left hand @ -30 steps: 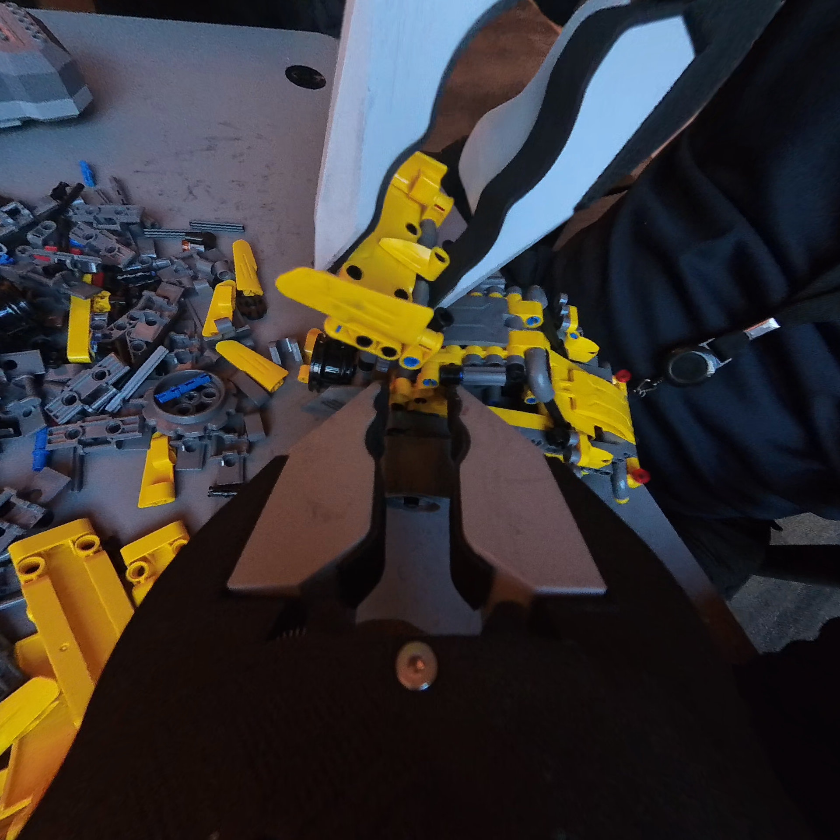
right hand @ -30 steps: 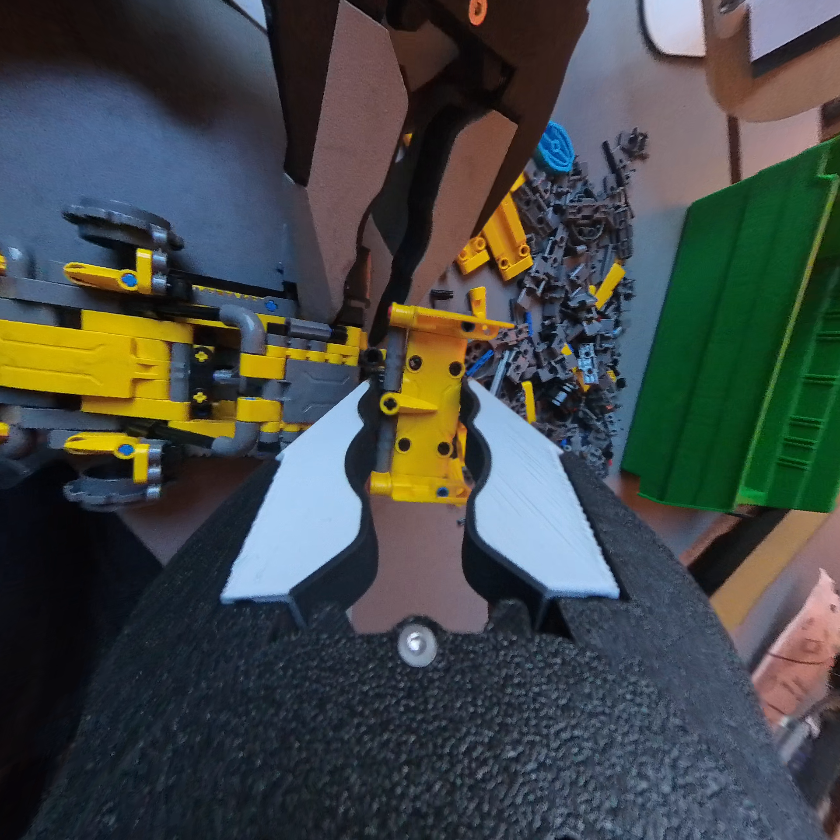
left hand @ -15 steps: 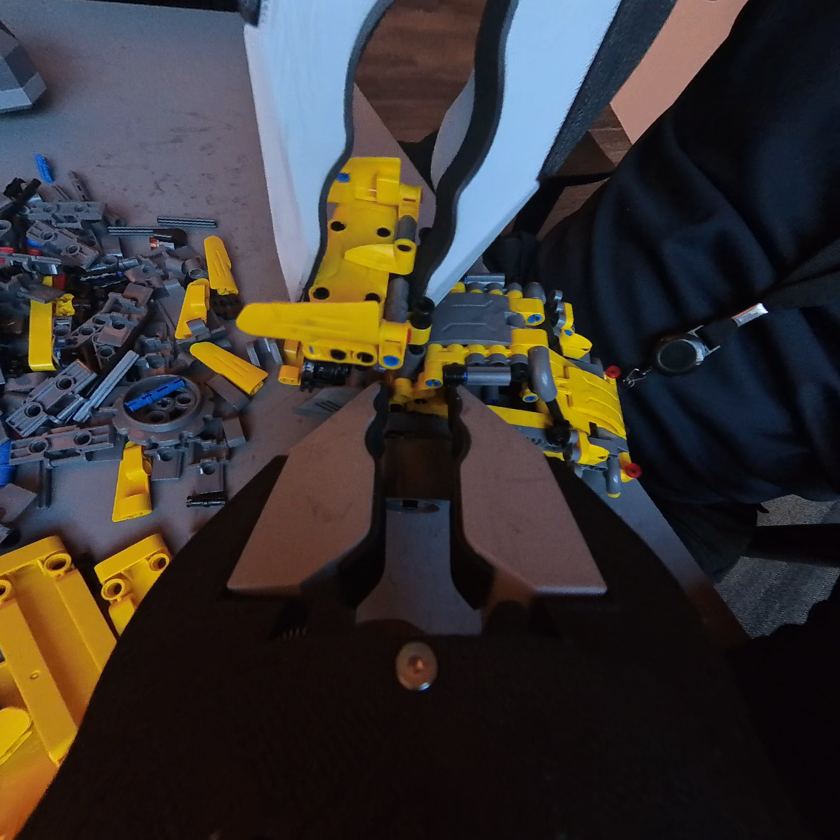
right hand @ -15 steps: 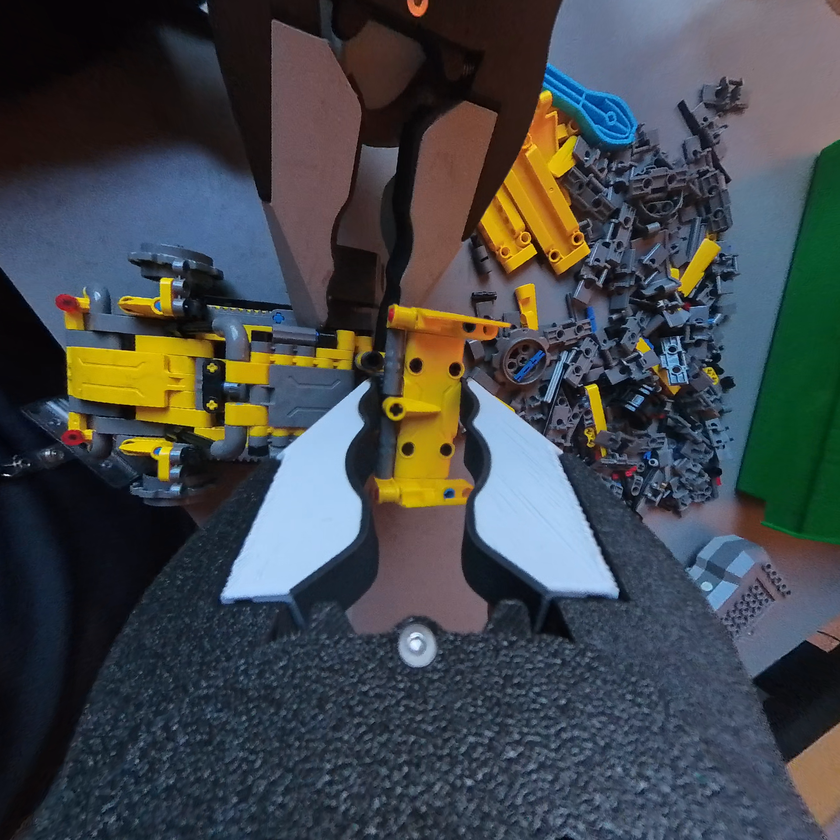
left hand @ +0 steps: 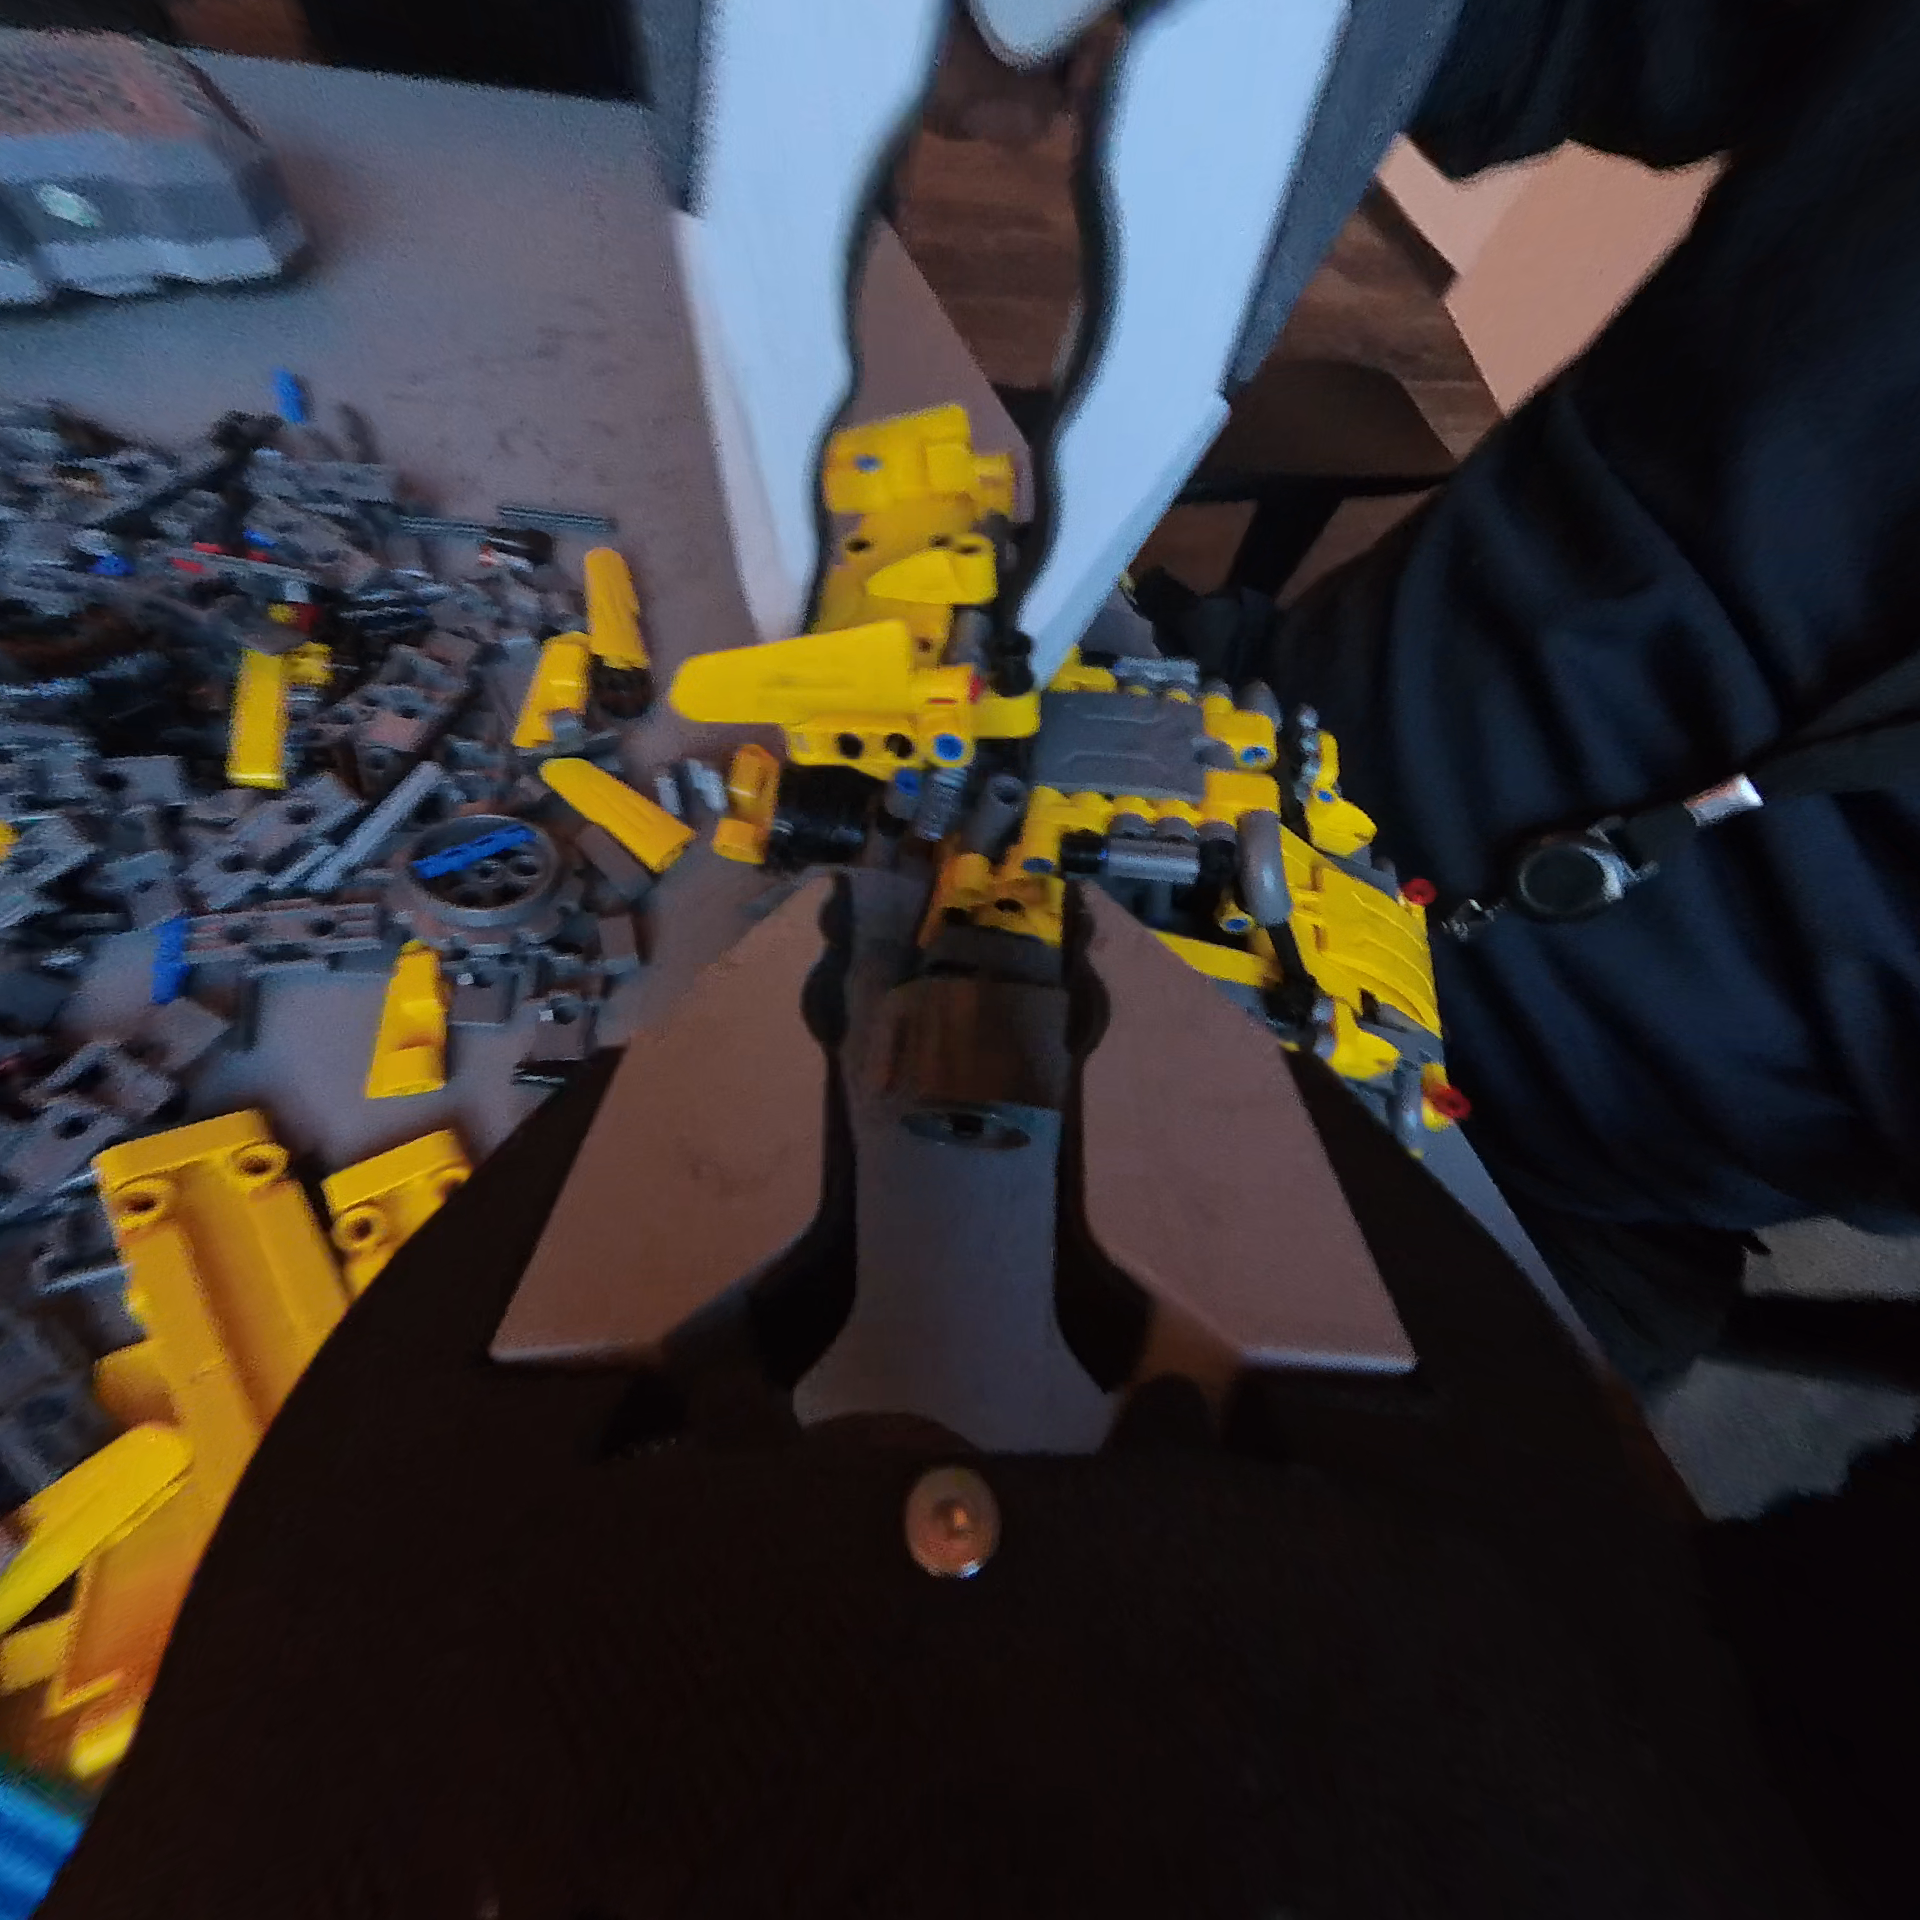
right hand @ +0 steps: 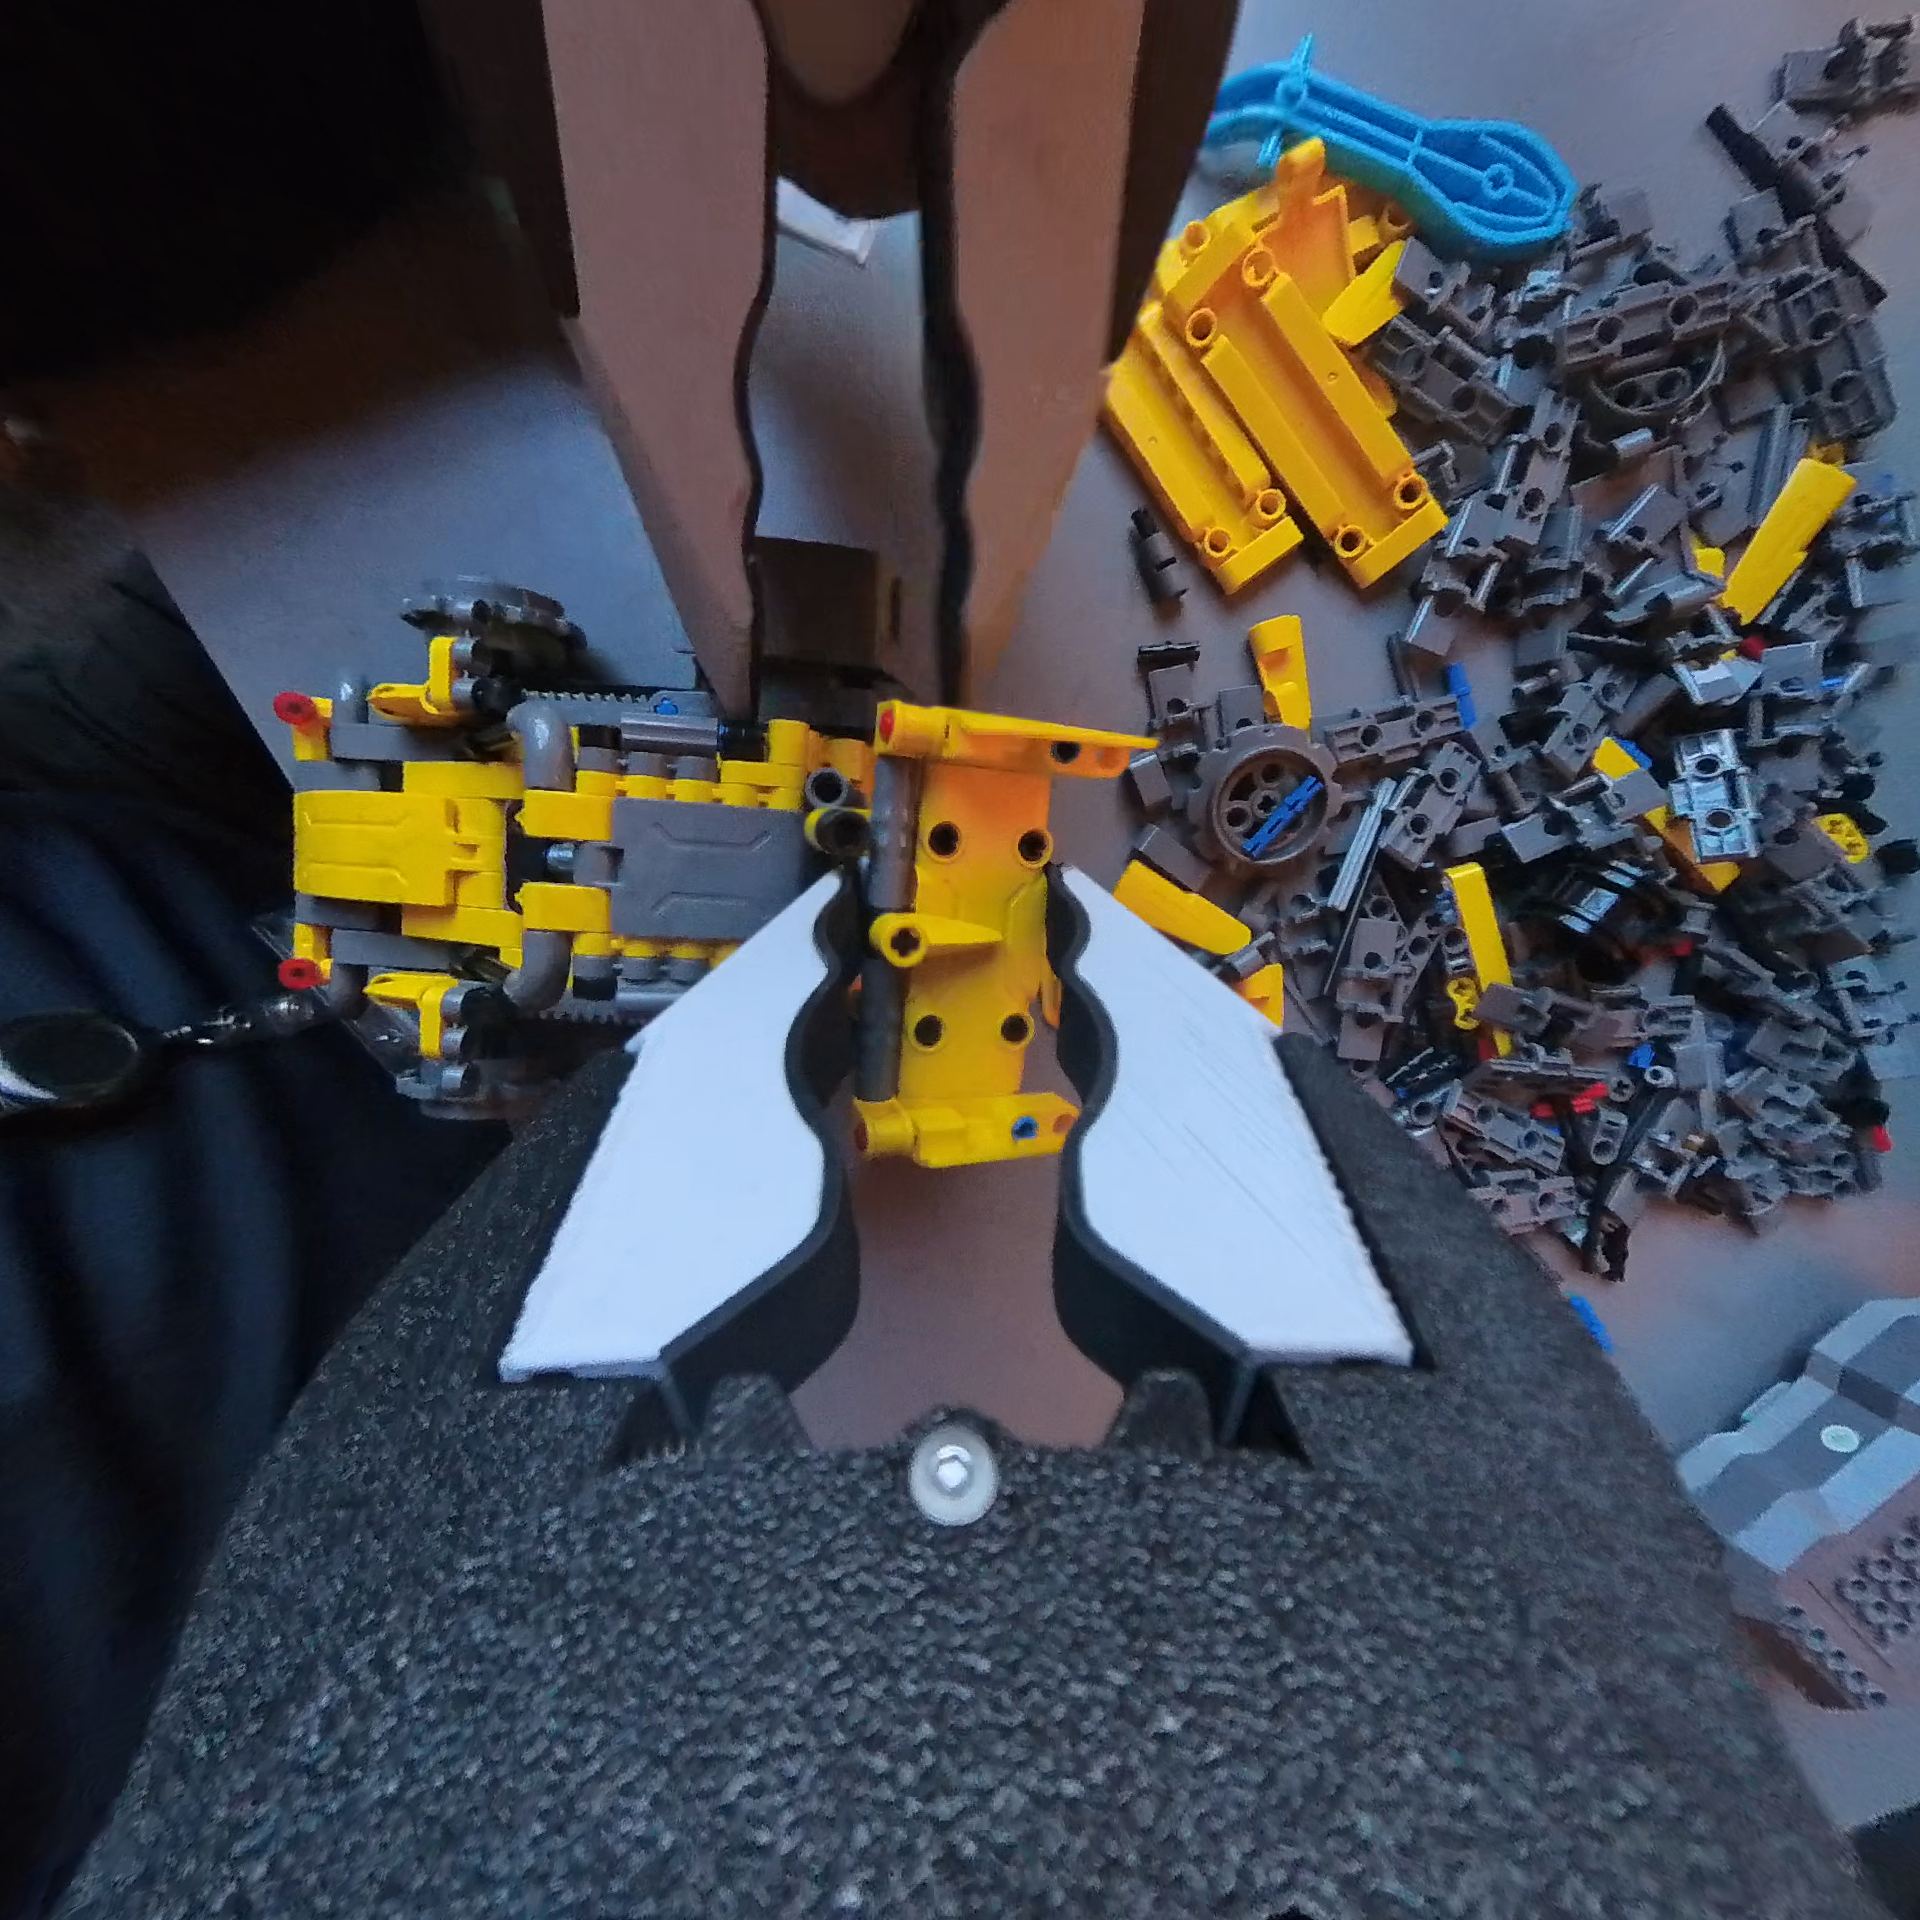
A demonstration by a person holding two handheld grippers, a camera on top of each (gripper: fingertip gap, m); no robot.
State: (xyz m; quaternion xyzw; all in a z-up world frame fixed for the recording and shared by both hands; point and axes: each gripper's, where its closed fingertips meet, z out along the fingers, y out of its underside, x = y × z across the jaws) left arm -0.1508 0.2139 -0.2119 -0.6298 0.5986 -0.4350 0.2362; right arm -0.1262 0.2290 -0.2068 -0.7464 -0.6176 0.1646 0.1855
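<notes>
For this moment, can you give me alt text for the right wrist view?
The right gripper is shut on a yellow brick section at the end of a yellow and grey toy vehicle. The left gripper meets the vehicle from the opposite side; a pile of loose bricks lies to the right.

You find no legible text, label, brand, number or sign in either view. The grey box (right hand: pixel 1808 1475) at about 4 o'clock in the right wrist view bears a small round pale sticker (right hand: pixel 1837 1438), too small to show any marks. The same box (left hand: pixel 135 208) sits at 10 o'clock in the left wrist view, where blur hides any print.
</notes>
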